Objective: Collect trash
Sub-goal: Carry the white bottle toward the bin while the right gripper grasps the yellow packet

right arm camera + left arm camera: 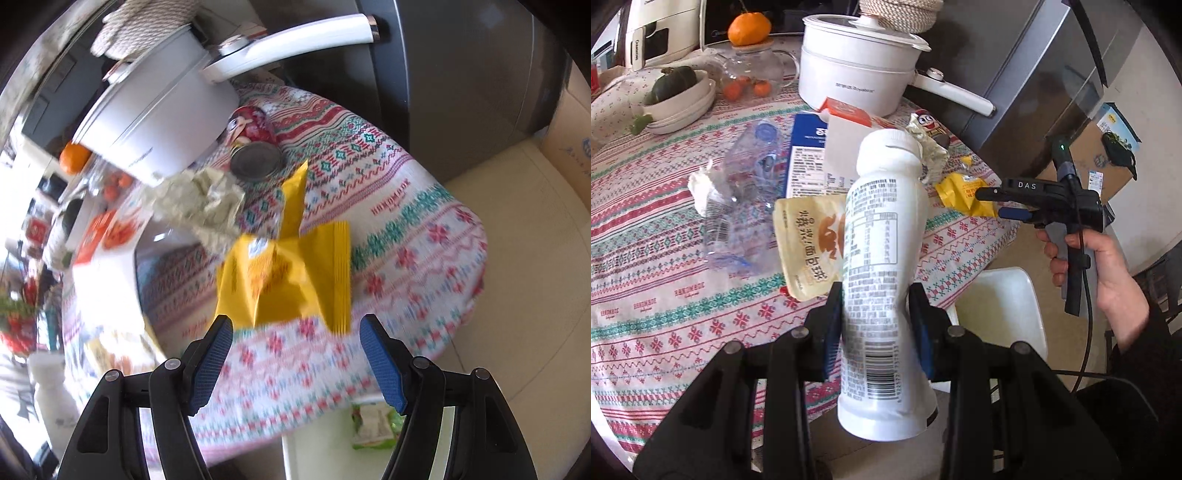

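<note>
Gripping a white bottle [882, 266] between closed jaws, the left gripper [875, 325] holds it above the edge of the table [657, 295], where a beige pouch [805, 243], a crushed clear bottle [738, 192] and a blue carton [809, 158] lie. The right gripper [295, 354], jaws open and empty, hovers near a yellow wrapper [284, 277] on the cloth.

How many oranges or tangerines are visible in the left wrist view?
3. A large one sits on the glass teapot's lid at the table's far side. Two small ones show through the teapot's glass. More may be hidden behind the white pot.
</note>
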A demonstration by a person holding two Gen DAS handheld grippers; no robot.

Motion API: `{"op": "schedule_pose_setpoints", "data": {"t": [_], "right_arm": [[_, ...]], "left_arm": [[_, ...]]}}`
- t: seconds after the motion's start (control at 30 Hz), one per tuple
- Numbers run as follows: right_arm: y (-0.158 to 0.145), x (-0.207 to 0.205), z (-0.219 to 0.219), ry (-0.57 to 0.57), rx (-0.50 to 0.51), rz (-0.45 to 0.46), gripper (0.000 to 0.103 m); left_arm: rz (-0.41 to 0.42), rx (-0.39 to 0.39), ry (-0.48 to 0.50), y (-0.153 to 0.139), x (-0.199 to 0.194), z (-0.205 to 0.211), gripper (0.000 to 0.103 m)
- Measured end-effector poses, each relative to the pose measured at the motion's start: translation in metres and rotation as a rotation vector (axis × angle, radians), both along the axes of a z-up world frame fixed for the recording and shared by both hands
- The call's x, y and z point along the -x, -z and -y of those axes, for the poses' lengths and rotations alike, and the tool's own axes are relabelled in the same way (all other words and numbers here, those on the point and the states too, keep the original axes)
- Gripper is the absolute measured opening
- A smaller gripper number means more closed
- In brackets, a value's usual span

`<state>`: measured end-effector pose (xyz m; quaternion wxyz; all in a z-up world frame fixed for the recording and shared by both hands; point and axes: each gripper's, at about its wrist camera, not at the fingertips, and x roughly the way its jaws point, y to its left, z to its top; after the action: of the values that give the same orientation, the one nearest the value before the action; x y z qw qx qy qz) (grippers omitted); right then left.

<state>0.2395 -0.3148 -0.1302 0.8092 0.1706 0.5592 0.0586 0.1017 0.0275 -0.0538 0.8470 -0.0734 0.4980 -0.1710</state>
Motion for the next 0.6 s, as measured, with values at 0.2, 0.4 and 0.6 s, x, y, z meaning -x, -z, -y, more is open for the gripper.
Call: {"op": "schedule_pose_setpoints", "data": {"t": [0.2, 0.4, 0.6], "right_arm": [[0.023, -0.021, 0.000, 0.044, -0.049, -0.003, 0.072], [0.027, -0.023, -0.015, -0.020, -0.007, 0.015, 0.052], [0.023, -0.015, -0.019, -0.056, 0.012, 0.021, 0.028]], "left_arm": [[0.022, -0.039, -0.061, 0.000, -0.007, -0.015, 0.037], [0.015, -0.034, -0.086, 0.002, -0.007, -0.022, 0.037], [0.024, -0.030, -0.079, -0.002, -0.001, -0.019, 0.037]]}}
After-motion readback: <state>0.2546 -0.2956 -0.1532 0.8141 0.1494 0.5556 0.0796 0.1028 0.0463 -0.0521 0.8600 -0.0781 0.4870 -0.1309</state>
